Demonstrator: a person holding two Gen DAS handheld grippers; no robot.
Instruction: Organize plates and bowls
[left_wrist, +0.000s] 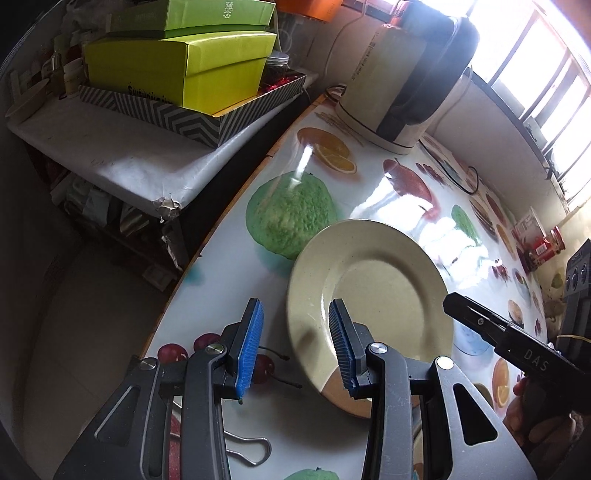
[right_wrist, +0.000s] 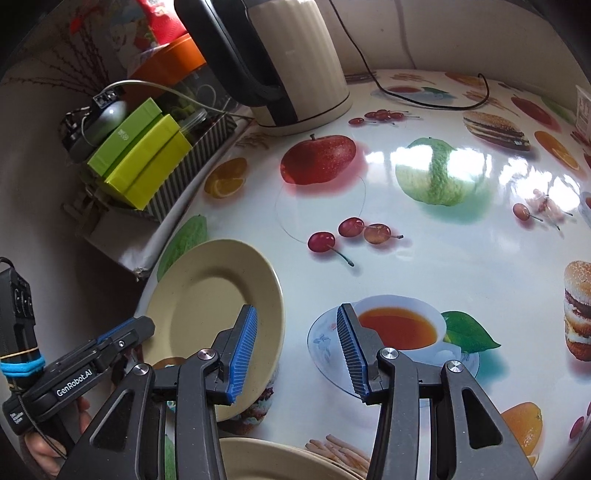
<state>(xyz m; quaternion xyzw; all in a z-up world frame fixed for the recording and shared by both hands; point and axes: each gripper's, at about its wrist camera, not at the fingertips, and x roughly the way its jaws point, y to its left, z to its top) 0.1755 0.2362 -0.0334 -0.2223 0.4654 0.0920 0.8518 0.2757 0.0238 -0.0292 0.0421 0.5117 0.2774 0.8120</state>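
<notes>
A cream plate (left_wrist: 384, 295) (right_wrist: 207, 291) lies near the left edge of the fruit-print table (right_wrist: 443, 251); something brown shows under its near rim. My left gripper (left_wrist: 297, 345) is open astride the plate's left rim, with one blue pad over the plate and the other off it, neither pressing. My right gripper (right_wrist: 295, 347) is open too, its left pad over the plate's right rim and its right pad over a printed teacup. One of its fingers (left_wrist: 465, 310) reaches in by the plate's right side. A second cream plate (right_wrist: 266, 458) peeks in below.
A cream and black kettle (left_wrist: 399, 85) (right_wrist: 295, 62) stands at the back of the table, its black cable (right_wrist: 424, 99) trailing right. Green boxes (left_wrist: 184, 70) sit on a side shelf past the table's left edge. A wire clip (left_wrist: 251, 450) lies near me.
</notes>
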